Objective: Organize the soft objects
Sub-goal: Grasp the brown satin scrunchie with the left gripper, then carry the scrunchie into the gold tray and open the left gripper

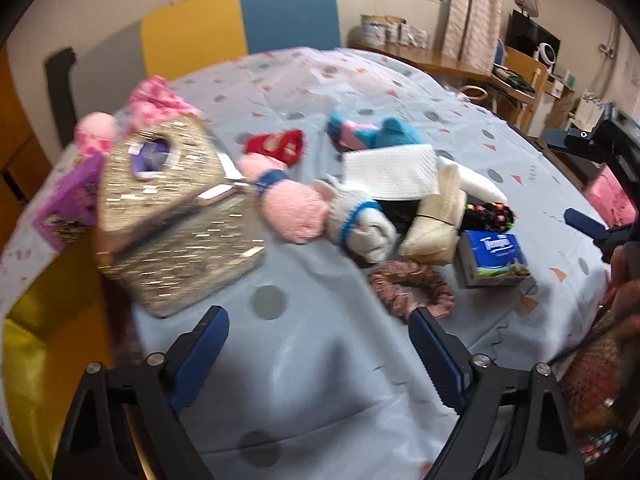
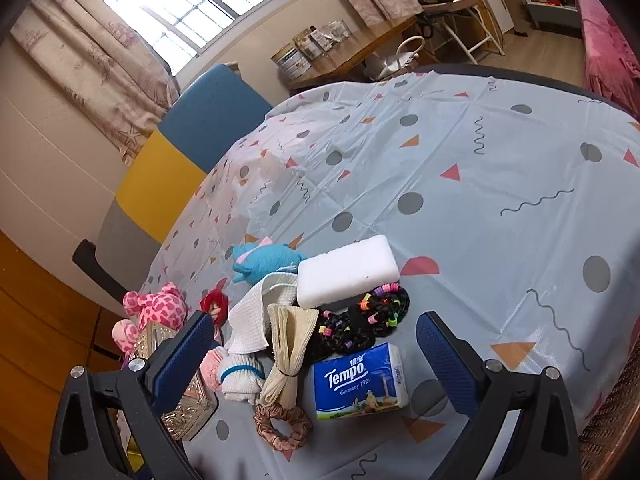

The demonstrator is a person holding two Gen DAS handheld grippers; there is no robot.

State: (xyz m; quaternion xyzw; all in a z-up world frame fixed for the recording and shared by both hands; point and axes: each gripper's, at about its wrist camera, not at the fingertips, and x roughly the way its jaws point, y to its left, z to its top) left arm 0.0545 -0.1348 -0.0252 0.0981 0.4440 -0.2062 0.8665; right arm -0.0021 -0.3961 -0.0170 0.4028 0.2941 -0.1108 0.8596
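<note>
Several soft things lay in a loose heap on the patterned tablecloth (image 2: 460, 184). At the far left sat a pink spotted plush (image 2: 158, 304), just beside a shiny woven tissue box (image 1: 172, 216) with a purple box (image 1: 66, 208) on its left. Right of the tissue box lay a pink knitted toy (image 1: 294, 210) with a blue band, and beyond it a small red item (image 1: 276, 145). Toward the middle, a blue plush (image 2: 266, 260) lay on the far side of a white waffle cloth (image 2: 250, 320) and a white sponge block (image 2: 346, 272). Near these were a folded cream cloth (image 2: 286, 356), black beaded hair ties (image 2: 360, 320), a Tempo tissue pack (image 2: 360, 382) and a brown scrunchie (image 2: 282, 426).

The left gripper (image 1: 318, 344) hung over bare cloth, jaws apart and holding nothing. The right gripper (image 2: 316, 354) stood with jaws wide apart over the heap, the tissue pack and cream cloth showing between them, gripping nothing.
</note>
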